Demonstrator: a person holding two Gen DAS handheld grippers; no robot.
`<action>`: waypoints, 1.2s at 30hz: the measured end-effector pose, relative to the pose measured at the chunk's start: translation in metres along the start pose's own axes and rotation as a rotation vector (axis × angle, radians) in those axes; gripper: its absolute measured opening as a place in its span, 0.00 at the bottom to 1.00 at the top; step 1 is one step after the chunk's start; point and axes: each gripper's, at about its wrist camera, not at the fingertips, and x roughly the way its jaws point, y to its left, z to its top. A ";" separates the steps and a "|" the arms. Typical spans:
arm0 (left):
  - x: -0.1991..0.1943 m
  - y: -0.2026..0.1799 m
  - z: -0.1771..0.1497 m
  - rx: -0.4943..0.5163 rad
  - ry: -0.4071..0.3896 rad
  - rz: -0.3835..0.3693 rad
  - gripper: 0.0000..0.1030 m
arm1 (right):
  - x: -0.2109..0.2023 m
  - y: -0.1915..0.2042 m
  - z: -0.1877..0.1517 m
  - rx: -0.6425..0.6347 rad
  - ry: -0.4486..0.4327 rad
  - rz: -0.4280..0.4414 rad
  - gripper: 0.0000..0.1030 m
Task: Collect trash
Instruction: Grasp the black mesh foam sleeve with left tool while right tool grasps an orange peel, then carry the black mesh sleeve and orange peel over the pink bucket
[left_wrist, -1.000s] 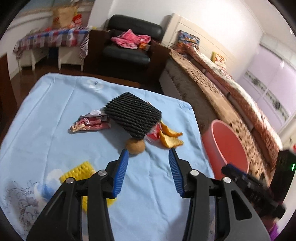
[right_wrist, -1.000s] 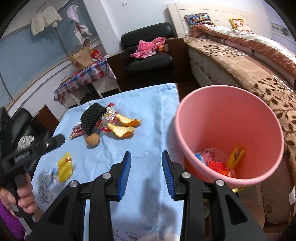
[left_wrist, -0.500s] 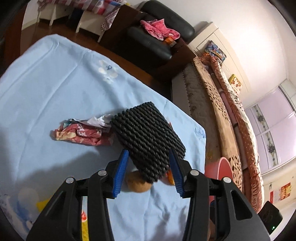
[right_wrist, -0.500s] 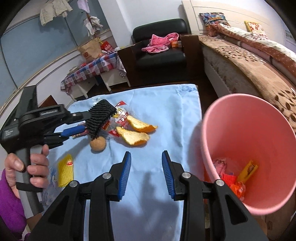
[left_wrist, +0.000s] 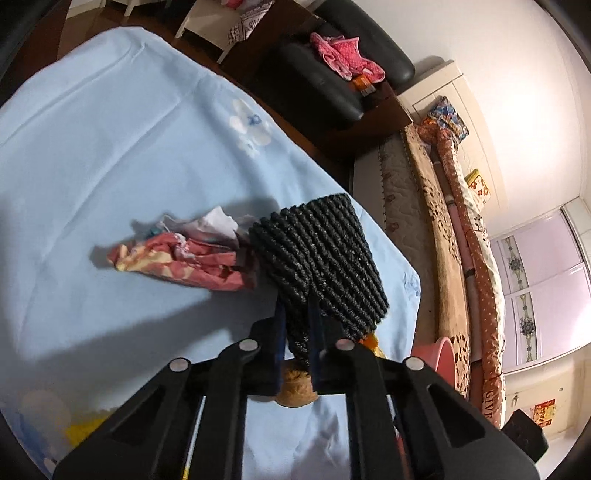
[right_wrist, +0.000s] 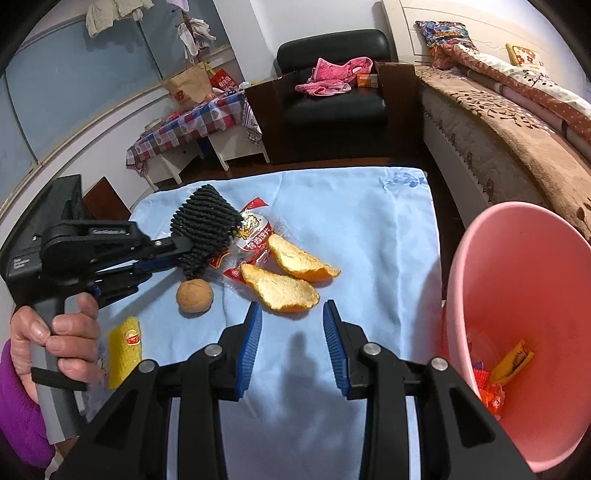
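My left gripper (left_wrist: 297, 332) is shut on a black foam net sleeve (left_wrist: 321, 254) and holds it tilted above the blue tablecloth; it also shows in the right wrist view (right_wrist: 203, 225). A brown walnut-like ball (right_wrist: 194, 296), two orange peels (right_wrist: 284, 284), a red-white snack wrapper (right_wrist: 251, 236) and a yellow foam net (right_wrist: 126, 347) lie on the cloth. A crumpled red wrapper (left_wrist: 177, 258) lies left of the sleeve. My right gripper (right_wrist: 291, 349) is open and empty, just short of the peels. A pink trash bucket (right_wrist: 480, 266) stands at the right with trash inside.
The blue tablecloth (right_wrist: 369, 206) covers the table. A black armchair (right_wrist: 332, 96) with pink clothes stands beyond it, a bed (right_wrist: 517, 110) runs along the right, and a checkered side table (right_wrist: 192, 125) is at the back left.
My left gripper moved forward onto the black sleeve, shut on its near edge and raised it. My right gripper shifted left toward the orange peels and stayed open.
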 end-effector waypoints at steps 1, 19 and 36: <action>-0.003 0.001 0.001 0.000 -0.004 -0.002 0.08 | 0.002 0.000 0.001 0.002 0.002 0.000 0.33; -0.047 0.003 -0.010 0.093 -0.096 0.015 0.08 | 0.058 -0.019 0.039 0.115 0.081 -0.043 0.33; -0.063 -0.005 -0.026 0.128 -0.102 0.008 0.08 | 0.031 -0.015 0.009 0.120 0.054 -0.038 0.04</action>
